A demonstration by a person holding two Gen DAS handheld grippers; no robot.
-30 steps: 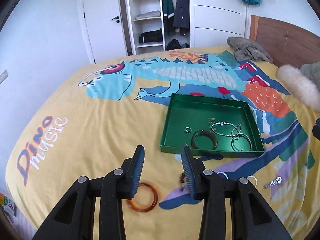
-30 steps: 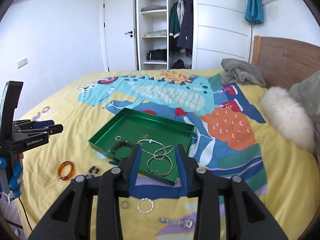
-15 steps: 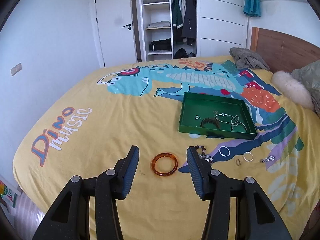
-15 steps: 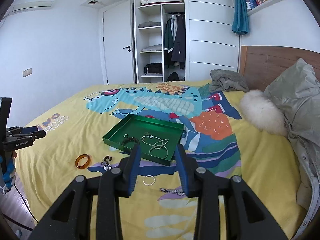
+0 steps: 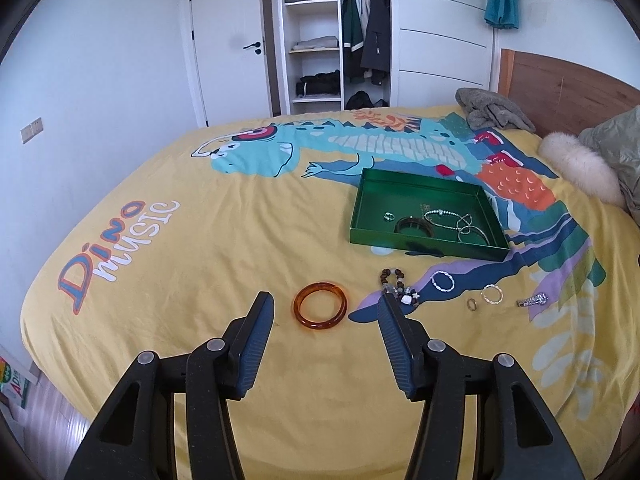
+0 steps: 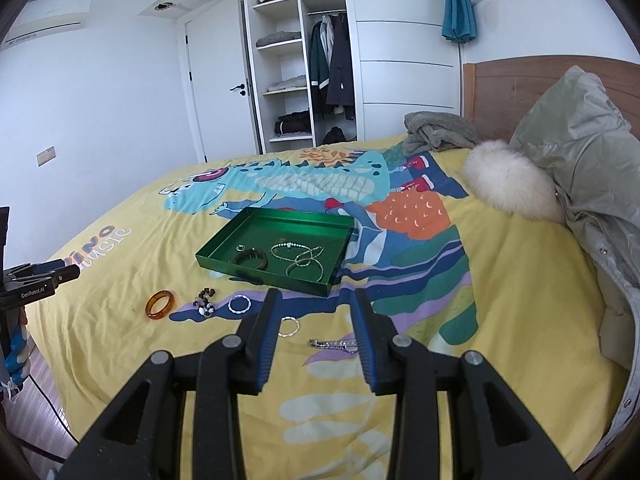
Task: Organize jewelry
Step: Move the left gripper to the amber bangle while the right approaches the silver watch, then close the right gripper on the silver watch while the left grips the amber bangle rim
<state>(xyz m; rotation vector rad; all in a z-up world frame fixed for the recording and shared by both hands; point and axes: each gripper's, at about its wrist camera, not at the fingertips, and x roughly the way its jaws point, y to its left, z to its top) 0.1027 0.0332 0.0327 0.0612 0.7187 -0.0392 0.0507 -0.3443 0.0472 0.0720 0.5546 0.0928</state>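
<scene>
I hold both grippers above the bed's foot edge, tilted down toward the bedspread (image 5: pixel 168 264). My left gripper (image 5: pixel 325 308) has its jaws spread wide and empty, and the amber bangle (image 5: pixel 320 305) lies on the cover between them, not touched. My right gripper (image 6: pixel 316 304) is also released and grasps nothing; the silver chain (image 6: pixel 333 344) lies between its fingers. The green tray (image 6: pixel 224 262) sits near the bed's middle and contains a dark bangle (image 6: pixel 250 258) and silver bracelets (image 6: pixel 298 258).
</scene>
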